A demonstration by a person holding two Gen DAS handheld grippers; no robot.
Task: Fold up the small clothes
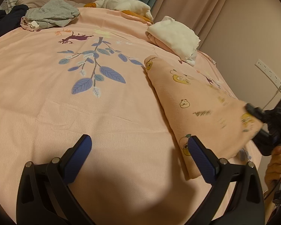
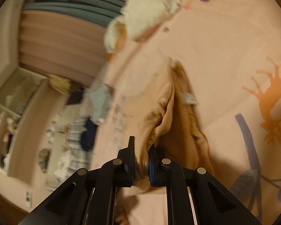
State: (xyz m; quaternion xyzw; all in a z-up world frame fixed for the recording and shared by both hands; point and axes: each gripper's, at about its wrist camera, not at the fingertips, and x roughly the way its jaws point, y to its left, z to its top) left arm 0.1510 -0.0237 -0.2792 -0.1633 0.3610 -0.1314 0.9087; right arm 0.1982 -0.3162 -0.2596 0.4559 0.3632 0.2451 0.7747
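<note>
Nearest to the left wrist camera is the left gripper [image 1: 140, 153], with its jaws spread wide and nothing between them, hovering over the bed [image 1: 46, 93], which is the largest thing in view and is covered by a pink sheet with a leaf print.

The task's thing, a pink garment [image 1: 187, 101] with small cartoon animals, lies on the right side of the bed. Its long axis runs from the near right to the far middle. It lies to the right of the left jaws; the right blue pad overlaps its near edge in the picture, but I cannot tell if they touch. The right gripper [image 1: 256, 118] holds the garment at its right end, so the right hand is the nearer one, and I judge the next fold depends on the left jaws moving right to the near edge.

The right wrist view shows what the left one does not: the right jaws are closed tight on a bunched fold of cloth. The left view alone shows folded white clothes [image 1: 176, 37] far right and a grey pile [image 1: 50, 15] far left.
</note>
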